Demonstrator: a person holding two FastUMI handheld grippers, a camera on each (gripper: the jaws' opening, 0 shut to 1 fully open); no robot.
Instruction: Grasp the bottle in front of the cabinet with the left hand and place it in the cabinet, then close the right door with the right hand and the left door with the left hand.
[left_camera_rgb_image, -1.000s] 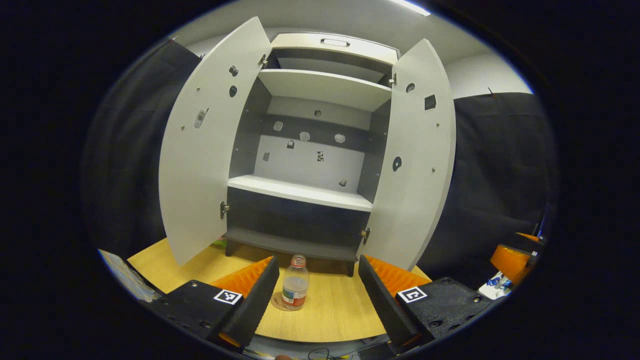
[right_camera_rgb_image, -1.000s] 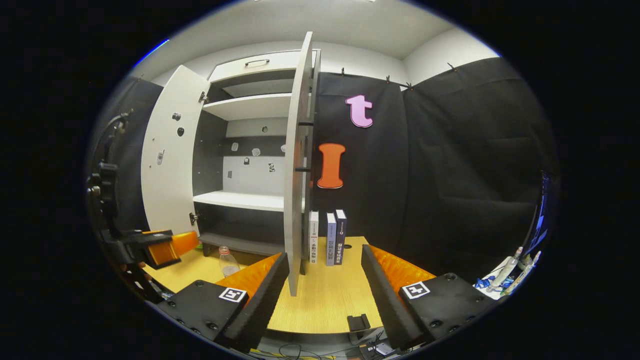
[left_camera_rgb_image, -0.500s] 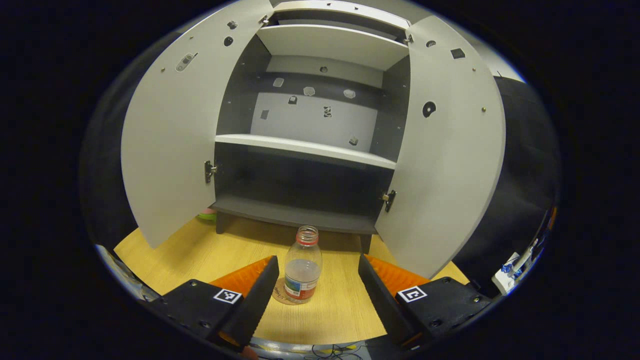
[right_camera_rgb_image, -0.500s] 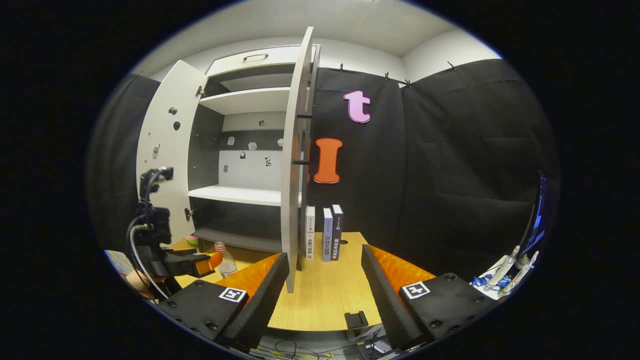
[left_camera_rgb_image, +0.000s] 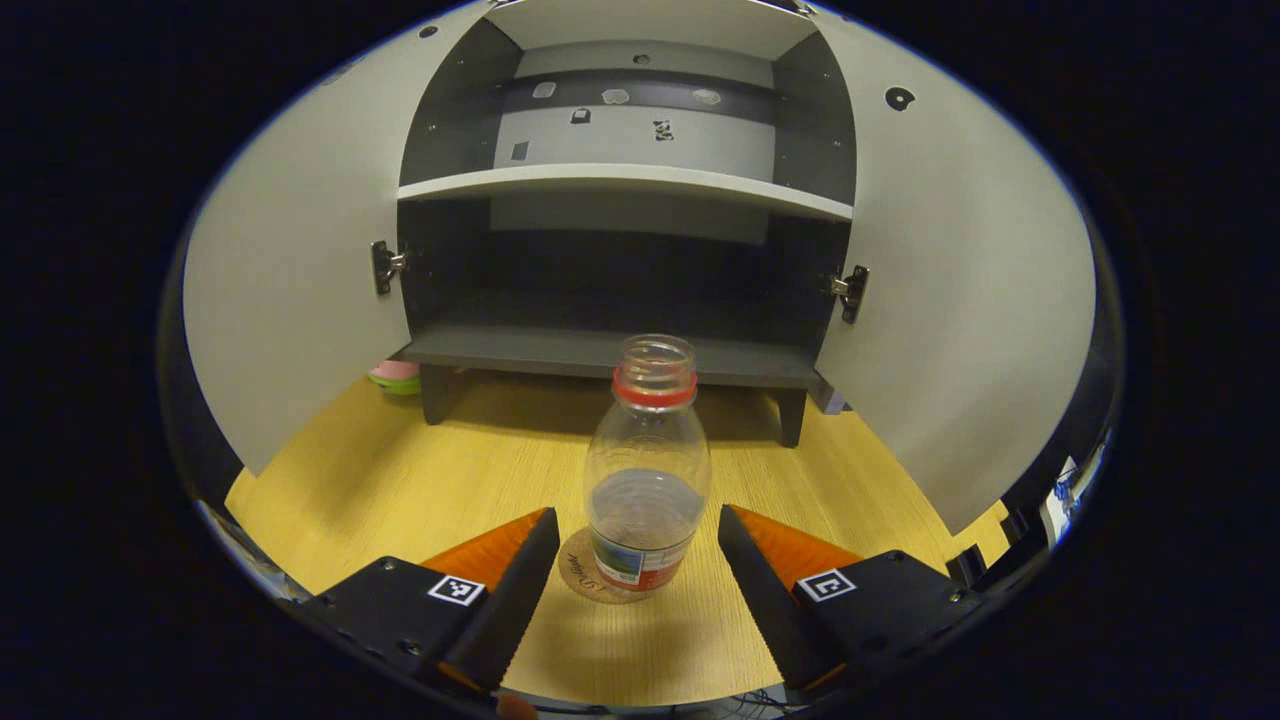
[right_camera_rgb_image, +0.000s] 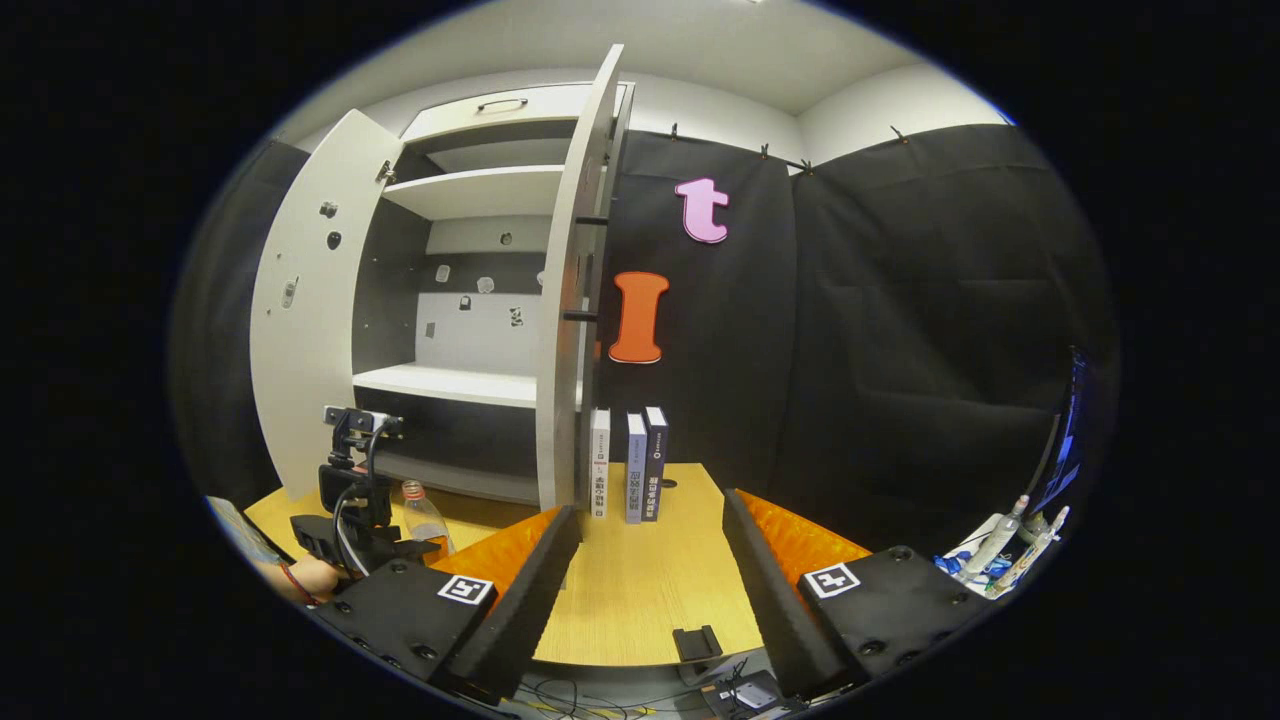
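- Bottle (left_camera_rgb_image: 648, 470): clear plastic, uncapped, red neck ring, a little clear liquid in its lower part. It stands upright on a round coaster (left_camera_rgb_image: 590, 580) on the wooden table (left_camera_rgb_image: 400, 480), just in front of the cabinet (left_camera_rgb_image: 620, 180).
- Left gripper (left_camera_rgb_image: 632, 585): your fingers are spread wide, one on each side of the bottle's base, neither touching it. They straddle the labelled lower body, which I judge a sensible place to close: low and on the widest part.
- Grasp step not yet made; the bottle is not in the cabinet.
- Cabinet: both doors are swung outward, so the way in is free. The bottom compartment behind the bottle looks dark and bare; the shelf (left_camera_rgb_image: 620, 182) above it also seems bare.
- Right gripper (right_camera_rgb_image: 650, 590): fingers wide apart, holding nothing. You hold it back over the table near the right door (right_camera_rgb_image: 560, 320), seen edge-on, presumably waiting to close it.
- Books (right_camera_rgb_image: 627, 465): three stand upright beside the cabinet, against the wall.
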